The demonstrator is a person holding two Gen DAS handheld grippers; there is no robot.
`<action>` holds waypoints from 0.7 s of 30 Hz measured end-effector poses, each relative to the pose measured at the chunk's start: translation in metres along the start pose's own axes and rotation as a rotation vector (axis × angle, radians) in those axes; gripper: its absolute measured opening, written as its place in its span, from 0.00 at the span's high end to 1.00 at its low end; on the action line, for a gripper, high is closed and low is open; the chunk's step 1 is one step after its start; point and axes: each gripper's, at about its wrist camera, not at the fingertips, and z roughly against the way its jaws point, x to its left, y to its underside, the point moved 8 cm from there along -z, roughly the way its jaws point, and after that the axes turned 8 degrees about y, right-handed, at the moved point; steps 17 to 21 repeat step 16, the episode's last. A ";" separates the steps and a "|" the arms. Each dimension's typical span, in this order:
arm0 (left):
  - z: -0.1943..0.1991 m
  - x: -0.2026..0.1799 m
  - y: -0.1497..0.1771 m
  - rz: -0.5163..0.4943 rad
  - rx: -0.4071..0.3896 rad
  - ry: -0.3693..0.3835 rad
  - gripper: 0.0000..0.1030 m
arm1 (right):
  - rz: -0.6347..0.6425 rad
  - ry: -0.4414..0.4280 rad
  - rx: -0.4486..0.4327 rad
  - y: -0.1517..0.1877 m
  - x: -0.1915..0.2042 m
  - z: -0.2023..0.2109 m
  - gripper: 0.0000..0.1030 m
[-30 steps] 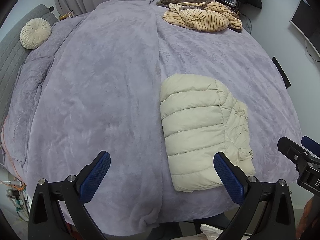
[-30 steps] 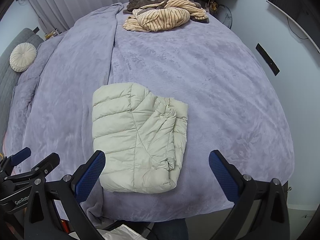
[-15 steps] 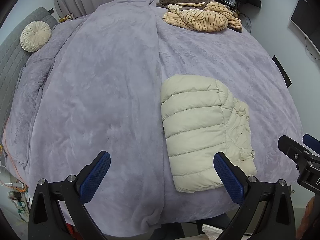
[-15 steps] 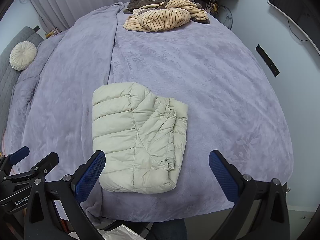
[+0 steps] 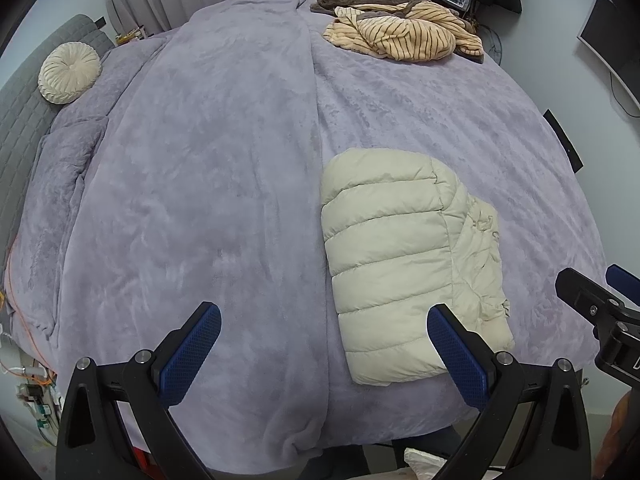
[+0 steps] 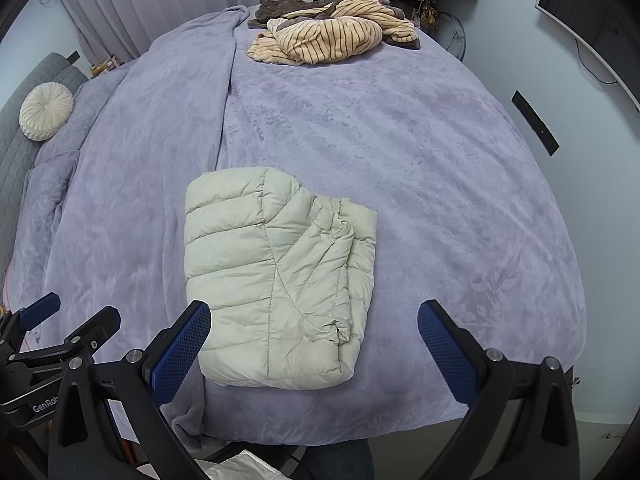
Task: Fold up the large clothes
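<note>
A cream quilted puffer jacket (image 5: 404, 256) lies folded into a compact rectangle near the front edge of the purple-covered bed (image 5: 208, 184); it also shows in the right wrist view (image 6: 276, 276). My left gripper (image 5: 324, 354) is open and empty, held above the bed's front edge, left of the jacket. My right gripper (image 6: 314, 350) is open and empty, held above the jacket's near end. Neither touches the jacket.
A pile of tan striped and brown clothes (image 5: 400, 28) lies at the far end of the bed. A round cream cushion (image 5: 69, 72) rests by the grey headboard on the left. A wall with a mounted screen (image 6: 592, 20) is to the right.
Both grippers stay open and empty. The views have shifted only slightly; the jacket has not moved.
</note>
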 end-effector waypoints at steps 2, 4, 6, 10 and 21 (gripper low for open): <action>0.000 0.001 0.000 0.002 0.001 0.004 0.00 | 0.001 0.000 0.001 0.000 0.000 0.000 0.00; 0.000 0.001 0.000 0.005 0.002 0.007 0.00 | 0.000 0.001 0.001 0.001 0.001 0.001 0.00; -0.001 0.003 0.000 0.010 0.002 0.003 0.00 | 0.000 0.000 0.002 0.002 0.001 0.001 0.00; 0.000 0.001 -0.001 -0.014 -0.009 -0.028 0.00 | 0.001 -0.001 0.005 0.001 0.001 0.001 0.00; -0.001 -0.002 0.000 -0.021 -0.001 -0.016 0.00 | 0.001 0.000 0.005 0.002 0.003 0.002 0.00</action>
